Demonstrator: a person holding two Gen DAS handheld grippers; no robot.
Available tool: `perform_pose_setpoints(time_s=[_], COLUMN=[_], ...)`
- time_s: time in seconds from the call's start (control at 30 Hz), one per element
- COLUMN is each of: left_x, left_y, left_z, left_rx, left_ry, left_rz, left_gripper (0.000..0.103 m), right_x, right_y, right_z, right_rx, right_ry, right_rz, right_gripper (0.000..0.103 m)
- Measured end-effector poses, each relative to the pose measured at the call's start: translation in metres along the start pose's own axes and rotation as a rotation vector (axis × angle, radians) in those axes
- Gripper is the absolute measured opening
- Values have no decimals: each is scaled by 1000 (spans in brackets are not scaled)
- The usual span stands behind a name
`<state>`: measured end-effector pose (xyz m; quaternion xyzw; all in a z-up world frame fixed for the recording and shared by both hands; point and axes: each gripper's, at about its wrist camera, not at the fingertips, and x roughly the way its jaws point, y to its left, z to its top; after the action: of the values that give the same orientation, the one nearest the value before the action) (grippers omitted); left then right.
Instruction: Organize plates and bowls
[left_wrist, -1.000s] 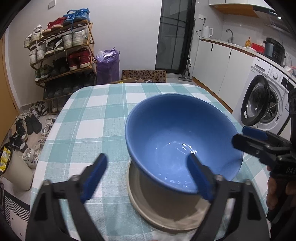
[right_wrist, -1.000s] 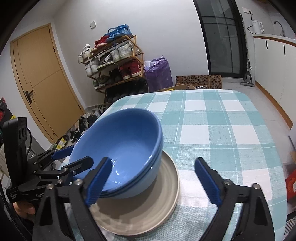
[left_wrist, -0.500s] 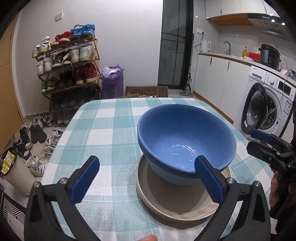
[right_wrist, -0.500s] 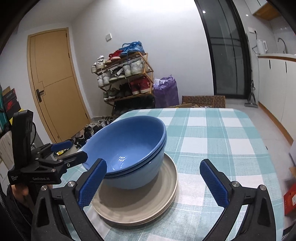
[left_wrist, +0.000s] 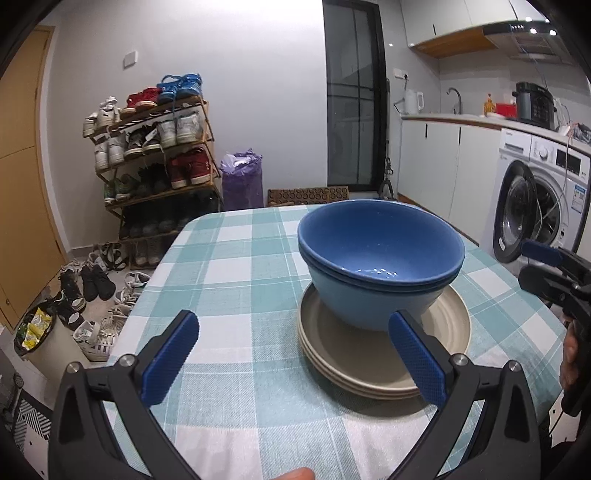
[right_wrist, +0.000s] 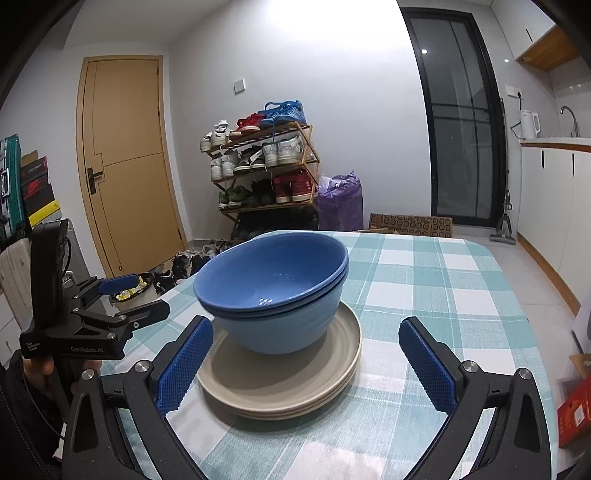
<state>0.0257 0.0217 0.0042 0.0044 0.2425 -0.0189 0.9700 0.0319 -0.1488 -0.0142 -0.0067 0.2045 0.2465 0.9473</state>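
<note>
Two nested blue bowls (left_wrist: 380, 258) sit on a stack of beige plates (left_wrist: 384, 354) on the checked tablecloth (left_wrist: 236, 280). My left gripper (left_wrist: 291, 358) is open and empty, drawn back in front of the stack. My right gripper (right_wrist: 306, 358) is open and empty too, back from the bowls (right_wrist: 273, 291) and plates (right_wrist: 284, 376). Each gripper shows at the edge of the other's view: the right one in the left wrist view (left_wrist: 554, 269), the left one in the right wrist view (right_wrist: 122, 299).
A shoe rack (left_wrist: 155, 162) and a purple bag (left_wrist: 242, 181) stand beyond the table's far edge. A washing machine (left_wrist: 539, 206) and white cabinets are on the right. A wooden door (right_wrist: 129, 162) is at the left. Shoes lie on the floor (left_wrist: 92, 288).
Both grippers have pulled back and away from the bowls. The top blue bowl, tilted a second ago, now rests level inside the lower bowl on the plates.
</note>
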Motion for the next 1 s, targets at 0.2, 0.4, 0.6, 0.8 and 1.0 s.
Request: perform_pose_setpoints(time_s=[0.2, 0.4, 0.6, 0.8, 1.0], left_x=[-17, -23, -25, -28, -19], left_y=[6, 8, 11, 14, 12], left_z=[-11, -25, -32, -39, -47], left_rx=[-38, -38, -47, -64, -43], left_ry=[-58, -84, -114, -145, -130], left_rz=[-10, -13, -24, -22, -4], left_gripper=[103, 103, 103, 103, 103], right_x=[-12, -17, -24, -27, -26], right_y=[7, 6, 0, 0, 1], right_z=[-13, -28, -43, -55, -61], right_rx=[-10, 6, 28, 13, -3], right_ry=[-27, -39, -73, -101, -114], right_rz=[3, 3, -9, -18, -35], right_gripper=[102, 102, 102, 102, 102])
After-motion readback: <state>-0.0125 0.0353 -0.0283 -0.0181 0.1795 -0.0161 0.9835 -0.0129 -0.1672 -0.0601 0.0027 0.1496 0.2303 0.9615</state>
